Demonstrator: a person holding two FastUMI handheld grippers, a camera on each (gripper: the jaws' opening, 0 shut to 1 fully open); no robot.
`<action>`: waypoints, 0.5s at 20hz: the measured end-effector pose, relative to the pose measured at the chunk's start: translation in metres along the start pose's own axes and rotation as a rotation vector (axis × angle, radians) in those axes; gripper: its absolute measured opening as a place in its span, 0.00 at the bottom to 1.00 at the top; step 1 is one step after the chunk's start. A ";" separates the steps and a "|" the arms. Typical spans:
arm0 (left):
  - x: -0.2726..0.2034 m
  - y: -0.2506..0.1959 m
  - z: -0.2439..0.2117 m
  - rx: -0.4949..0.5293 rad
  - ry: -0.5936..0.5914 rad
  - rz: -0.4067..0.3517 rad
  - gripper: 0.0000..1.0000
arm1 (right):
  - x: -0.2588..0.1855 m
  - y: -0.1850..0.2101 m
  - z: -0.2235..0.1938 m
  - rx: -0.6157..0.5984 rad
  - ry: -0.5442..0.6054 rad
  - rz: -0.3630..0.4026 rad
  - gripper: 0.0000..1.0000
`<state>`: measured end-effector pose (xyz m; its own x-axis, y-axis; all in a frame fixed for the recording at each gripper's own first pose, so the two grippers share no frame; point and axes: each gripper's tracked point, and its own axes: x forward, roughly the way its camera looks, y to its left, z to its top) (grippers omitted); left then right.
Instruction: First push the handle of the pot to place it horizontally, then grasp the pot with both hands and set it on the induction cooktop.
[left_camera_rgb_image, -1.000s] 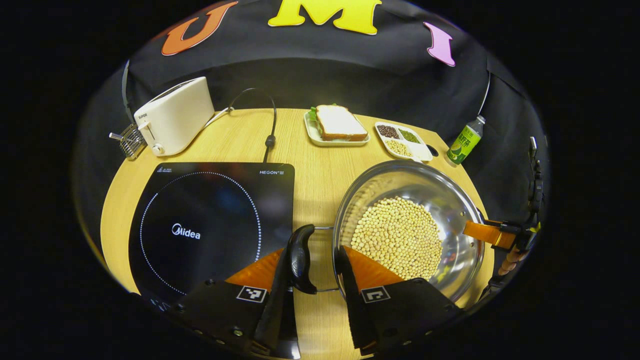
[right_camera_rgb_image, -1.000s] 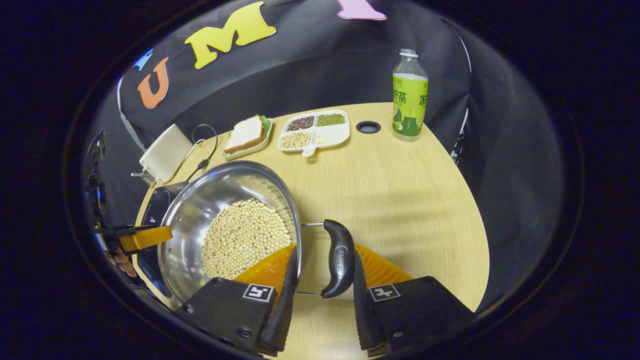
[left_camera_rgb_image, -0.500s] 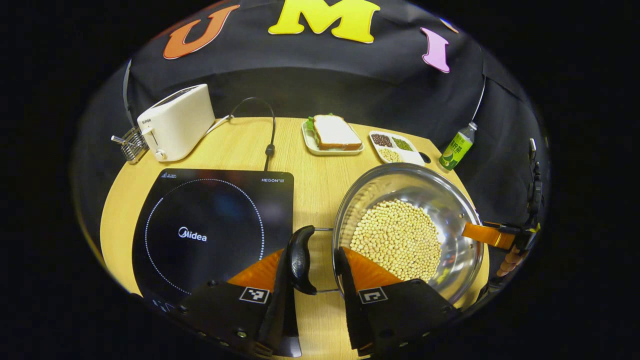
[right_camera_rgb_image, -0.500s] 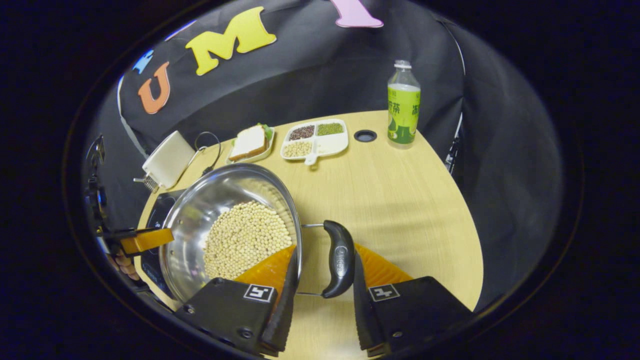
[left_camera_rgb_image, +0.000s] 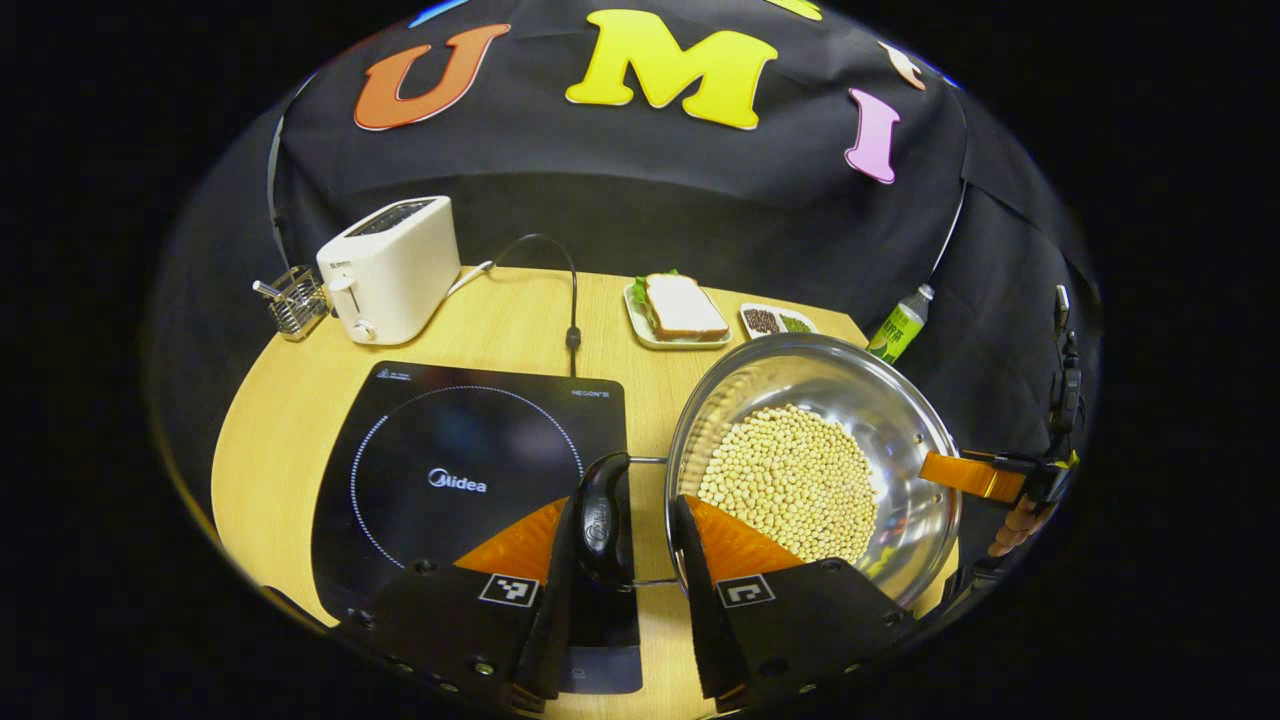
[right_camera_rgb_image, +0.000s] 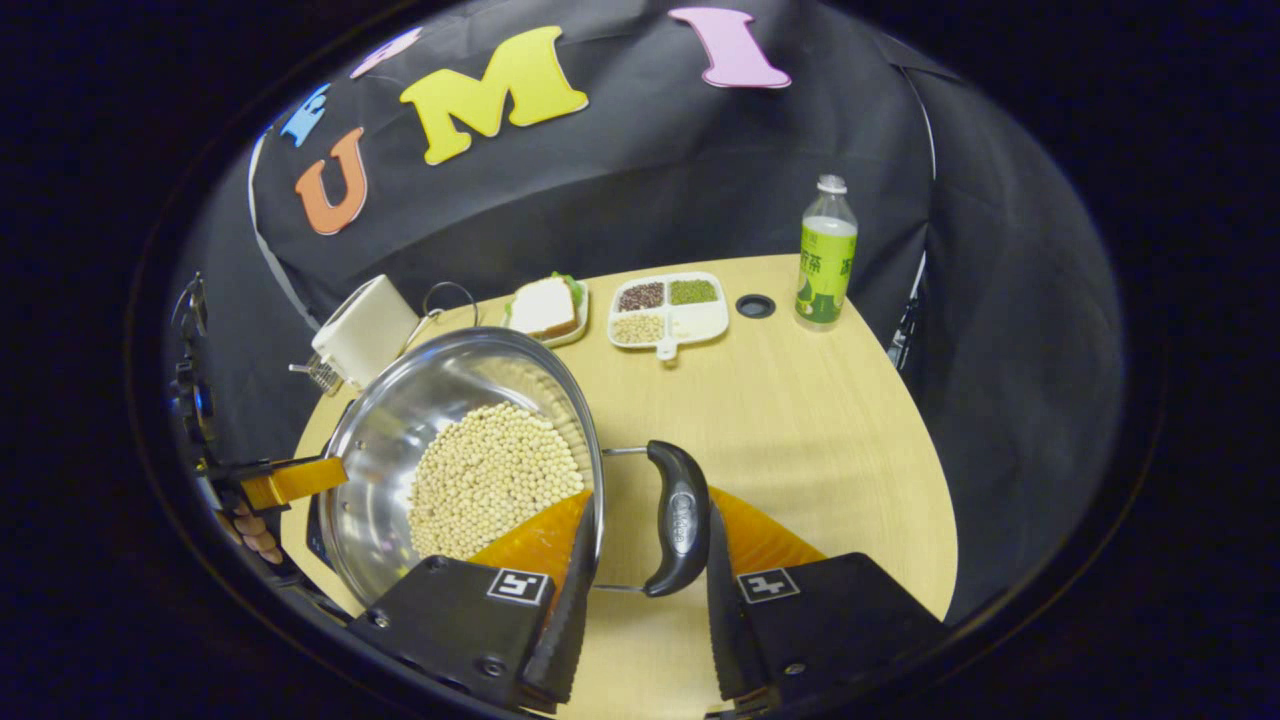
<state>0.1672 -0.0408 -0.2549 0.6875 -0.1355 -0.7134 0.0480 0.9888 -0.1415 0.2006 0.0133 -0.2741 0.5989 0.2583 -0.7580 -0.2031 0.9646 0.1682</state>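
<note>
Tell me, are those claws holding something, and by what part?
Yes: the pot of beans. The left claw grips its left side handle, and the right claw grips its right side handle.

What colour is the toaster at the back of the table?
The toaster is cream-white; the left gripper view shows it best.

— Left gripper (left_camera_rgb_image: 628, 560), condition?
— Seen in the left gripper view: fingers reaching forward, jaws narrowed, one finger (left_camera_rgb_image: 560, 590) on each side of a black pot handle (left_camera_rgb_image: 600, 515). Firm pressing cannot be confirmed.
— Right gripper (right_camera_rgb_image: 640, 570)?
— Same posture in the right gripper view, straddling the other pot handle (right_camera_rgb_image: 680, 515). In the left gripper view it appears farther off at the right edge, with the holding hand (left_camera_rgb_image: 1010, 525) below it.
</note>
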 end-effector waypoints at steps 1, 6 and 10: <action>-0.006 0.004 0.003 0.002 -0.005 -0.001 0.49 | -0.005 0.009 0.003 0.000 -0.004 0.001 0.54; -0.039 0.040 0.025 -0.012 -0.054 0.008 0.49 | -0.022 0.058 0.018 -0.020 -0.033 0.021 0.55; -0.060 0.073 0.036 -0.029 -0.084 0.025 0.49 | -0.023 0.098 0.026 -0.033 -0.038 0.048 0.53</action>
<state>0.1557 0.0416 -0.1980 0.7464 -0.1043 -0.6573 0.0102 0.9893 -0.1454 0.1867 0.1027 -0.2237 0.6168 0.3064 -0.7250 -0.2576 0.9490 0.1819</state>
